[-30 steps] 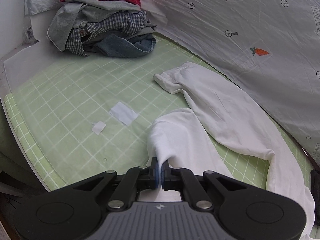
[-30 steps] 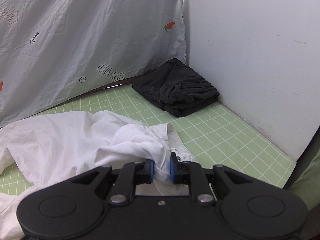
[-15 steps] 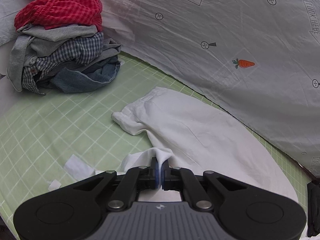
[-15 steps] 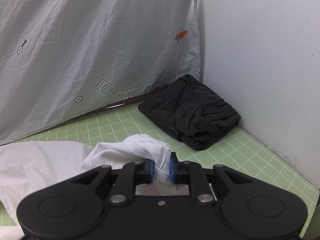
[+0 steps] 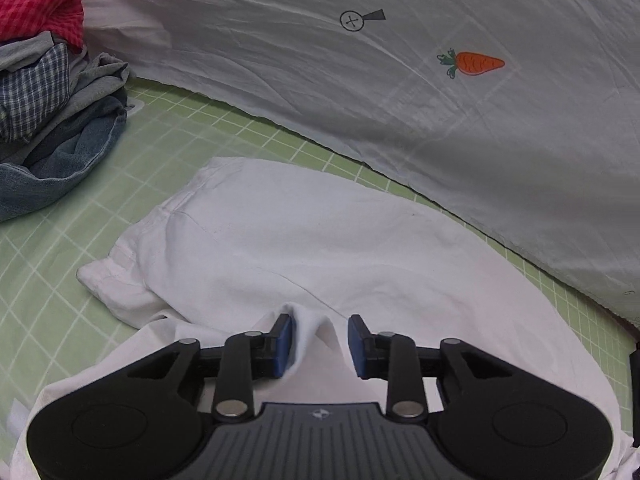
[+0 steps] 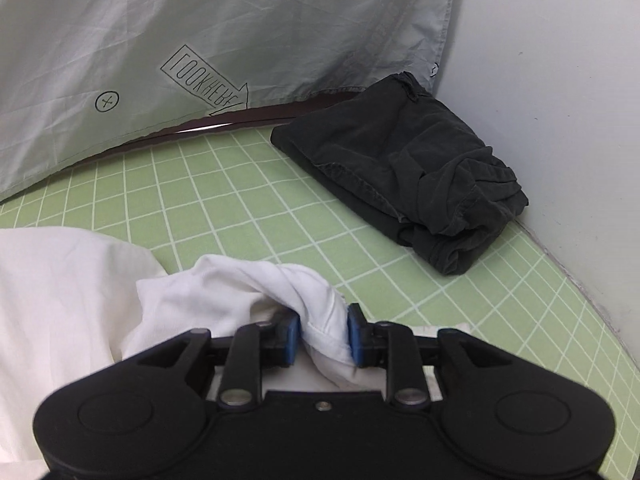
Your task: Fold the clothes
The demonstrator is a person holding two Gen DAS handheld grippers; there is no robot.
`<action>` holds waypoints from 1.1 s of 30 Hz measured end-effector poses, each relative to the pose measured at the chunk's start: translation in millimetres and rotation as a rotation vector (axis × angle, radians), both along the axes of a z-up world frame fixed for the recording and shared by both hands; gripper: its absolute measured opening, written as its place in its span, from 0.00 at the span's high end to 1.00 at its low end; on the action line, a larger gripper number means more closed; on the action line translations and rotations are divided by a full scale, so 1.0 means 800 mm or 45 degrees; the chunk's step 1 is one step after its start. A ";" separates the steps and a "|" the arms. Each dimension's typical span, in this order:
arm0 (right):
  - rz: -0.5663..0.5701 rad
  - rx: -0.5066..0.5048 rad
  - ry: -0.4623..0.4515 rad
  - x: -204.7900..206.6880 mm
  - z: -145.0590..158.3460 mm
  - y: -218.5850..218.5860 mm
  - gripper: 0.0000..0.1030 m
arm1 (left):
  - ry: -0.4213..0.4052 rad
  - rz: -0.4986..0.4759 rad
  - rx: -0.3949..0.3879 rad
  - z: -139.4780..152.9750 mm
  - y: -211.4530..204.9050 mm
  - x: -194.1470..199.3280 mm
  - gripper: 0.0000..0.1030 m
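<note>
Both tongs were letting go of a white garment point(image 5: 304, 240) at the end of a fold, on a table covered by a green checked mat point(image 6: 248, 216). The left tongs point(image 5: 319, 338) had their jaws opening: a ridge of white cloth stood between the blue pads point(image 5: 283, 338), brushing the left one and clear of the other, so the hold looked released. The right tongs point(image 6: 323, 338) were opening too, with a thick bunch of the same cloth between the jaws and both pads seemingly touching it.

The garment lay doubled over on the mat near a grey printed sheet point(image 5: 400, 80) hung behind the table. A heap of unfolded clothes point(image 5: 52, 112) sat at the far left; a folded black garment point(image 6: 404, 168) lay in the right corner by the wall.

The fold just laid appeared to be the step in hand. The next move probably called for drawing both tongs back cleanly, so the cloth did not drag, then taking a fresh hold for a second fold.
</note>
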State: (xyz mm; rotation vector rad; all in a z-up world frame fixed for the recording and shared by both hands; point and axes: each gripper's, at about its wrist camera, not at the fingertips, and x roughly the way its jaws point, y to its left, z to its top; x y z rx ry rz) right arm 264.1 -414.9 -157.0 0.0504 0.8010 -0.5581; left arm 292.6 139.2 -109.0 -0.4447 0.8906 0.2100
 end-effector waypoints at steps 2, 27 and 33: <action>-0.018 0.025 -0.026 -0.016 0.012 0.000 0.47 | -0.063 0.069 0.013 0.021 0.010 -0.029 0.38; 0.214 0.047 -0.020 -0.166 0.030 0.131 0.07 | 0.082 0.195 -0.451 -0.050 0.050 -0.180 0.28; 0.204 0.035 0.006 -0.189 0.027 0.148 0.07 | 0.046 0.125 -0.423 -0.051 0.052 -0.162 0.85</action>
